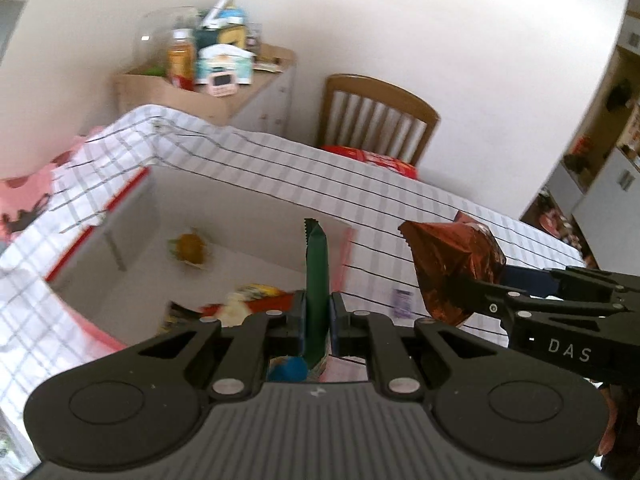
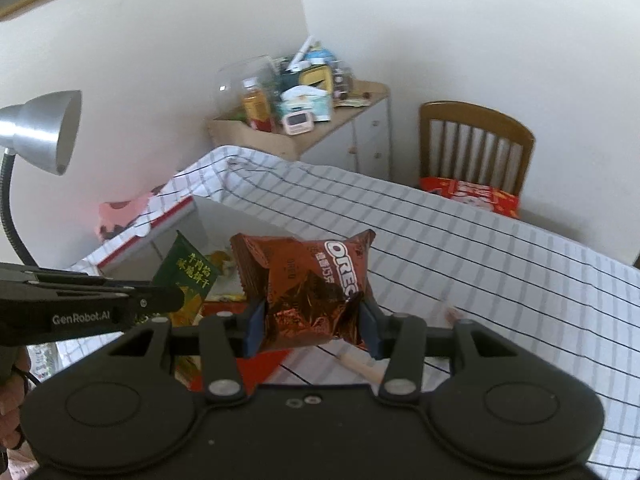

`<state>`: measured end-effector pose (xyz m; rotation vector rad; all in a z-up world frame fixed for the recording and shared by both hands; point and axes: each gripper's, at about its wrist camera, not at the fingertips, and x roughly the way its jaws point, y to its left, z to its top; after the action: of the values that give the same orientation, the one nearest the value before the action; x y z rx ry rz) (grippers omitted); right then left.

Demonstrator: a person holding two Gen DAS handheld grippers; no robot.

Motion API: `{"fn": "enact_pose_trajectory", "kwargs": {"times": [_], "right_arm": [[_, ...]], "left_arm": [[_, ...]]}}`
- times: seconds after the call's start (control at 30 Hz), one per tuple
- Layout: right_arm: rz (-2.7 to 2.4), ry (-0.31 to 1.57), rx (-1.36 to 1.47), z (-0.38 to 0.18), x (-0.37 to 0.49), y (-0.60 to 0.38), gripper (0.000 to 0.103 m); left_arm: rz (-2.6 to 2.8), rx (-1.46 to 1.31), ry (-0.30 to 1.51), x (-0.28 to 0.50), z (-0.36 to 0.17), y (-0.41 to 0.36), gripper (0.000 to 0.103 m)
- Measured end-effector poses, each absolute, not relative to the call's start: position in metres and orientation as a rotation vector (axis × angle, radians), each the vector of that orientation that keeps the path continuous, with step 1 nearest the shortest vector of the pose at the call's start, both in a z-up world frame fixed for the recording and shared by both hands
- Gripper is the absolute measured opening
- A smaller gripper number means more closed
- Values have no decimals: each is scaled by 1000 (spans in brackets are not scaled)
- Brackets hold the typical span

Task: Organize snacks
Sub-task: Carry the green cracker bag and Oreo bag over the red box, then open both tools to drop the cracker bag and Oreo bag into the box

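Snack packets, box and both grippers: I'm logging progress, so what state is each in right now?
left gripper: shut on the green packet.
green packet: held upright, above the box.
right gripper: shut on the Oreo packet.
Oreo packet: held in the air, crumpled.
white box: open, some snacks inside.

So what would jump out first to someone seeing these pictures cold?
Two black claws, each pinching a snack in mid-air. The right gripper squeezes a shiny brown Oreo packet, and the left gripper clamps a slim green packet upright. Below them sits an open white box holding a few snacks, on a checked tablecloth.
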<state>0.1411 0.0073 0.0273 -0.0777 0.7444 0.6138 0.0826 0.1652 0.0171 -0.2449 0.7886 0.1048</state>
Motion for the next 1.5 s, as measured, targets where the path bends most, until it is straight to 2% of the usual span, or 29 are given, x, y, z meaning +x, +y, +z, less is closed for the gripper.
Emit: {"fn": "enact_pose_trajectory", "kwargs": {"times": [0.23,0.67,1.03,1.3,1.37,1.43,1.5], "right_arm": [[625,777,-129,11,157,64,47],[664,822,-235,-19,175,139,47],[670,872,-277,-40,182,158,50],[669,882,-267,-40,174,149,55],[669,878,-257,-38,172,145,60],[668,871,-244,-35,168,140,64],[674,869,-234,-32,166,136,65]], "left_arm": [[208,-260,798,85,6,225,11],[294,-267,850,101,-25,287,11],[313,-265,917,107,-57,293,11],[300,-234,920,103,-59,281,11],[291,-232,918,101,-57,277,11],[285,-227,913,99,-55,273,15],[287,-224,906,96,-54,269,26]]}}
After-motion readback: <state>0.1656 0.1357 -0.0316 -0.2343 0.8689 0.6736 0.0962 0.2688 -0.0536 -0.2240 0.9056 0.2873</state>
